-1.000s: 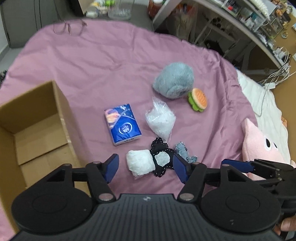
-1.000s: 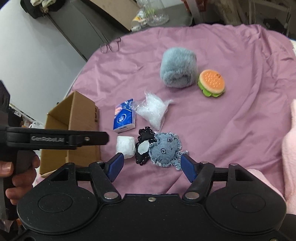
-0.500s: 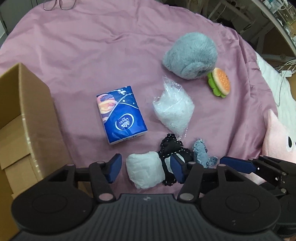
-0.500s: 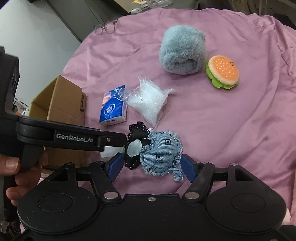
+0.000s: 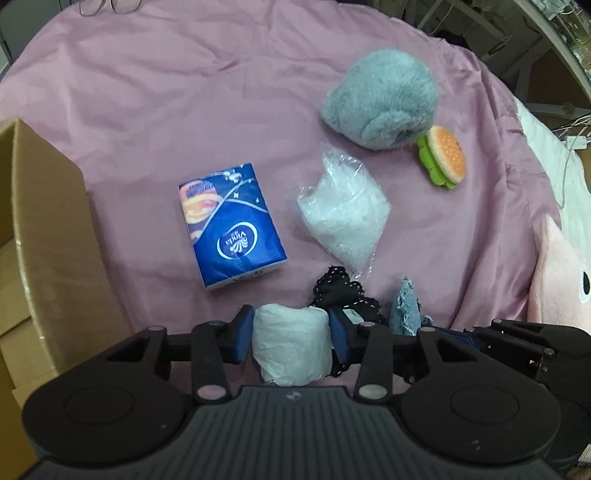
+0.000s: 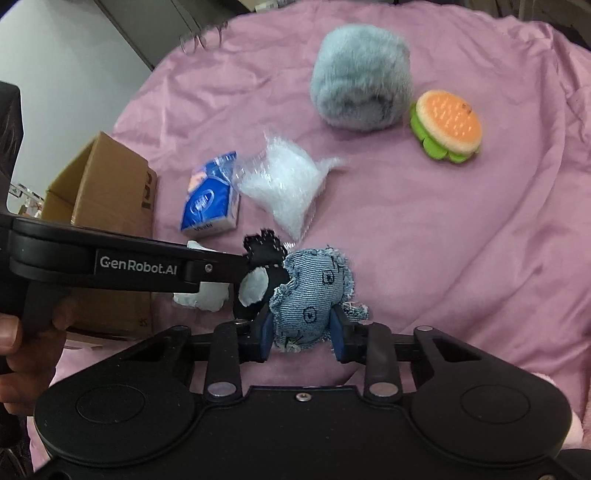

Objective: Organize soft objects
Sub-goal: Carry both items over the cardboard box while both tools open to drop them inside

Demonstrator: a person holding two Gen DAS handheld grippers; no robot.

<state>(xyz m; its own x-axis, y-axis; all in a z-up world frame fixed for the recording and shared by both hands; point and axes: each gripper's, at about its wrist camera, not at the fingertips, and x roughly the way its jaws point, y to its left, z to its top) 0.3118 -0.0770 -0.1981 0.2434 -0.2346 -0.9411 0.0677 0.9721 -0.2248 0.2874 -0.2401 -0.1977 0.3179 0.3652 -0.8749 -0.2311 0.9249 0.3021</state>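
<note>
My left gripper (image 5: pixel 290 334) is shut on a white soft roll (image 5: pixel 291 343) on the pink sheet. My right gripper (image 6: pixel 301 330) is shut on a blue denim stuffed toy (image 6: pixel 314 295), seen in the left wrist view (image 5: pixel 406 314) too. A black-and-white lacy piece (image 6: pixel 258 273) lies between the two. Farther off lie a blue tissue pack (image 5: pixel 231 225), a clear bag of white filling (image 5: pixel 345 214), a grey furry plush (image 5: pixel 380 99) and a burger toy (image 5: pixel 443 157). The left gripper's arm (image 6: pixel 110 264) crosses the right wrist view and hides part of the white roll.
An open cardboard box (image 5: pixel 40 240) stands at the left on the pink sheet (image 5: pixel 184 92). A pink plush pillow (image 5: pixel 557 280) lies at the right edge. Glasses (image 5: pixel 110 5) rest at the far side. Shelves and clutter stand beyond the bed.
Both grippers moved down and forward and closed: the left onto the white roll, the right onto the denim toy. Both were open before.
</note>
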